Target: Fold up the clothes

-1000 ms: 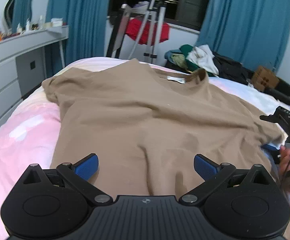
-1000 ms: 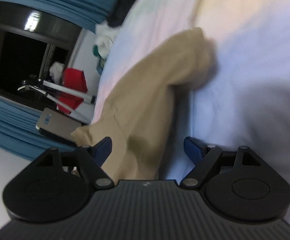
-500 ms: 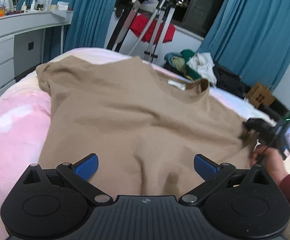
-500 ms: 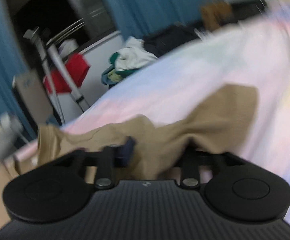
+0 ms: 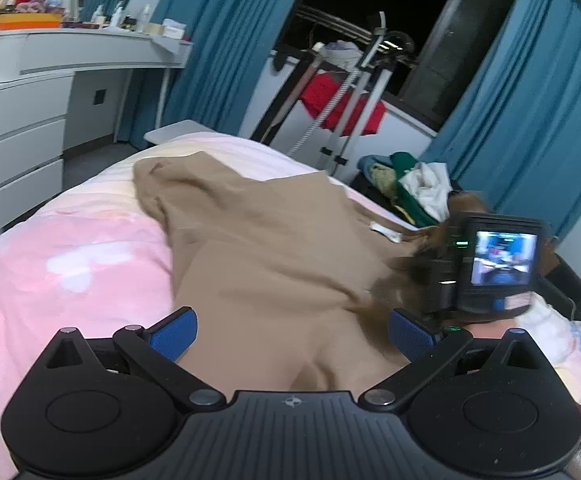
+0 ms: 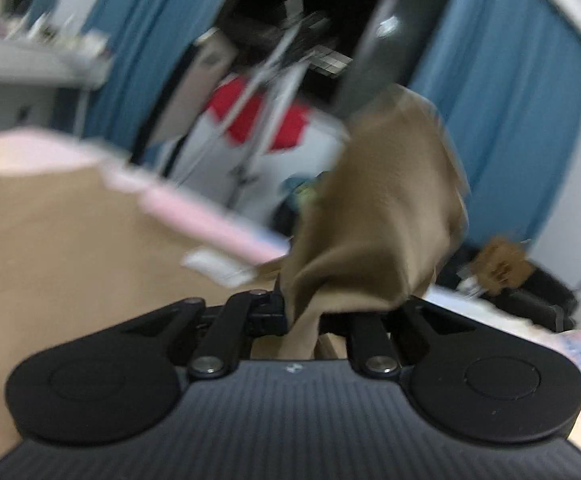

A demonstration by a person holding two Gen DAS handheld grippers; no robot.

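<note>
Drawers (image 5: 26, 136) in white stand at the far left of the left wrist view, under a curved table (image 5: 78, 50) crowded with bottles, with blue curtains (image 5: 226, 40) behind. Next comes the bed (image 5: 50, 264), covered in pink and white, and on it the tan T-shirt (image 5: 258, 248) lies spread, one sleeve bunched toward the far left corner, its white neck label (image 5: 384, 231) showing toward the right. The left hand-held gripper (image 5: 292, 330) hovers low over the shirt's near part, its blue pads (image 5: 174, 330) spread wide with nothing between them. Beyond the bed a metal rack (image 5: 350, 92) carries a red garment (image 5: 342, 104), and a heap of clothes (image 5: 414, 188) sits to its right. Farther right, the right hand-held gripper (image 5: 486, 268) shows from behind, its small screen lit, raised above the shirt's right side. In its own blurred view, the right hand-held gripper (image 6: 302, 316) is closing on a fold of the tan fabric, which is pinched between the jaws and stands up in a bunch above them.
</note>
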